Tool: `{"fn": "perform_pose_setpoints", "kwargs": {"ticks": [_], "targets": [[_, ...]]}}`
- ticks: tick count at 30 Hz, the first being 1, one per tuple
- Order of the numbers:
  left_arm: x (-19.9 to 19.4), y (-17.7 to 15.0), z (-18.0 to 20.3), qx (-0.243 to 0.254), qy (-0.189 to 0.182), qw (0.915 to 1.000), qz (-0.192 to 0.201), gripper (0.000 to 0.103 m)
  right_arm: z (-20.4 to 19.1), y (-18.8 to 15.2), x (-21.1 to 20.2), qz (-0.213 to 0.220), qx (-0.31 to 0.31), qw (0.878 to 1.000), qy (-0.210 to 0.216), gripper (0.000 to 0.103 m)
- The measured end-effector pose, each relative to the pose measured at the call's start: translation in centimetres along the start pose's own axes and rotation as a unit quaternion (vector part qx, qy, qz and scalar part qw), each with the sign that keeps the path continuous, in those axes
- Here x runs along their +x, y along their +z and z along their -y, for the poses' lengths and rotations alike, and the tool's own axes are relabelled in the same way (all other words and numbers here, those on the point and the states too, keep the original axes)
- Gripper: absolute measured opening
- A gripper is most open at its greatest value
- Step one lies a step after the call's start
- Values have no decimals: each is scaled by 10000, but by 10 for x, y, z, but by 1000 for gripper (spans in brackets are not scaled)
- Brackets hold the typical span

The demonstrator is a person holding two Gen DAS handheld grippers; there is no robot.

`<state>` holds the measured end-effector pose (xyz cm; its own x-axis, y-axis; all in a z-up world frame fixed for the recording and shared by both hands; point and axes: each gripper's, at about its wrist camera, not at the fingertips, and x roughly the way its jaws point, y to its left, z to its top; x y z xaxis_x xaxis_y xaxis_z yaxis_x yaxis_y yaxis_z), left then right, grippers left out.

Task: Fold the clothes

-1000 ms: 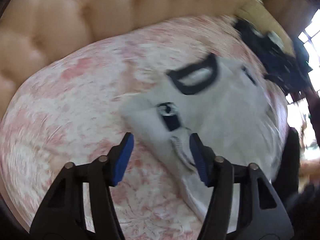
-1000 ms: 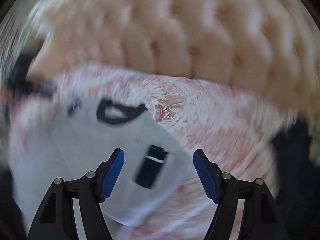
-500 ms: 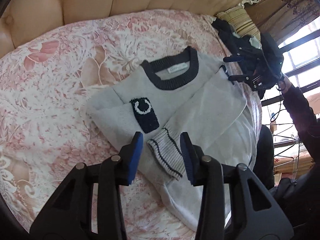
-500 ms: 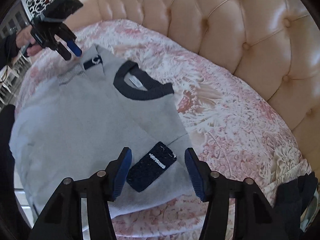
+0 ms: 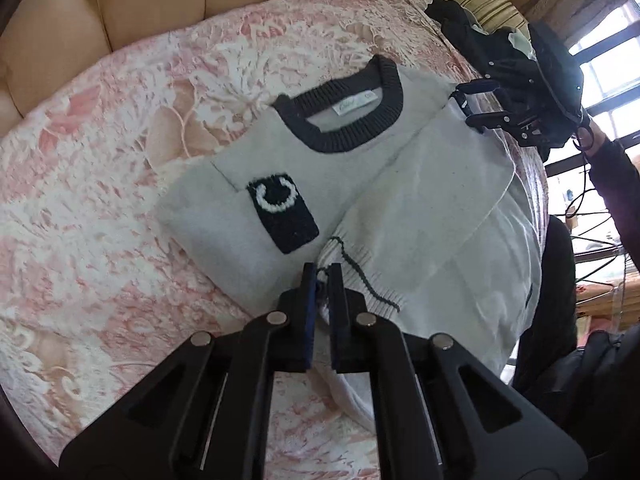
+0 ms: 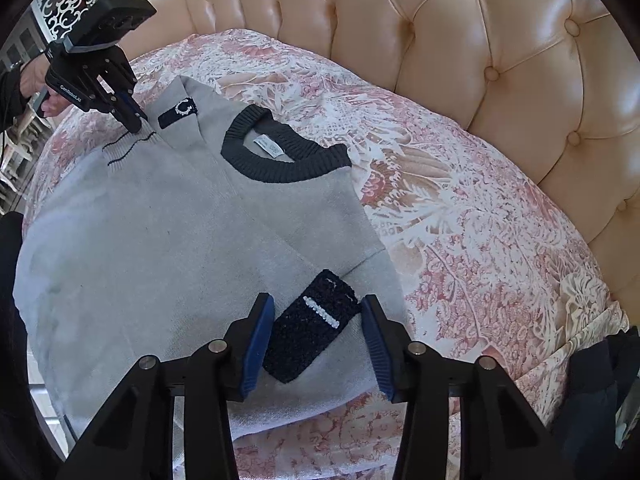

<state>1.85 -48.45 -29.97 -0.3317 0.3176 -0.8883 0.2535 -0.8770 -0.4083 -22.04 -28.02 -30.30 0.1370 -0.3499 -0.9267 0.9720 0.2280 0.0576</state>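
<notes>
Left wrist view: left tool (image 5: 320, 276) has gone from jaws wide a second ago to clenched, blue pads pinching the ribbed, dark-striped cuff (image 5: 360, 276) of the grey knit sweater (image 5: 420, 208). Half a second ago the cuff sat loose between the pads; now it's gripped, so this sleeve looks ready to be carried across the body. Sweater lies flat on the pink-and-white floral bedspread (image 5: 100, 208), dark ribbed collar (image 5: 340, 108) toward the tan tufted headboard (image 5: 168, 0). Near sleeve is folded in over the chest, its black patch with a white ring (image 5: 282, 216) face up. Tool points steeply down at the cloth and has dropped closer to it. Right tool shows at the far edge, over the sweater's other side, held by a hand in a dark sleeve (image 5: 616, 168).

Right wrist view: right tool (image 6: 316, 340) is closing but not yet gripping; the black knit patch with a white bar (image 6: 308, 336) on the sleeve lies between the pads, gaps showing on both sides. Jaws were much wider a second ago. Also pitched steeply down, low over the sleeve. Far left, the left tool's tip sits on the striped cuff.

My read: left grip done, right grip pending.
</notes>
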Motion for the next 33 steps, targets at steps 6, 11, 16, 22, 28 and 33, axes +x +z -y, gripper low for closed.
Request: {"fn": "perform_pose_setpoints", "kwargs": {"ticks": [6, 11, 16, 22, 28, 33], "targets": [[-10, 9, -7, -29, 201, 9996, 220, 6, 1, -2, 1, 68, 201, 9998, -44, 40], [15, 6, -11, -149, 296, 9994, 95, 6, 3, -4, 1, 124, 369, 9992, -80, 40], [-7, -4, -22, -539, 276, 9975, 353, 14, 8, -9, -15, 389, 711, 9966, -143, 40], [-48, -26, -15, -1263, -650, 9791, 1456, 15, 10, -36, -70, 1314, 1747, 9754, 279, 41], [13, -35, -15, -2341, -1090, 9571, 1314, 15, -30, -53, -42, 1056, 2101, 9675, 929, 41], [-6, -73, -11, -2720, -1332, 9305, 2060, 29, -10, -78, -45, 1155, 2962, 9445, 830, 26]]}}
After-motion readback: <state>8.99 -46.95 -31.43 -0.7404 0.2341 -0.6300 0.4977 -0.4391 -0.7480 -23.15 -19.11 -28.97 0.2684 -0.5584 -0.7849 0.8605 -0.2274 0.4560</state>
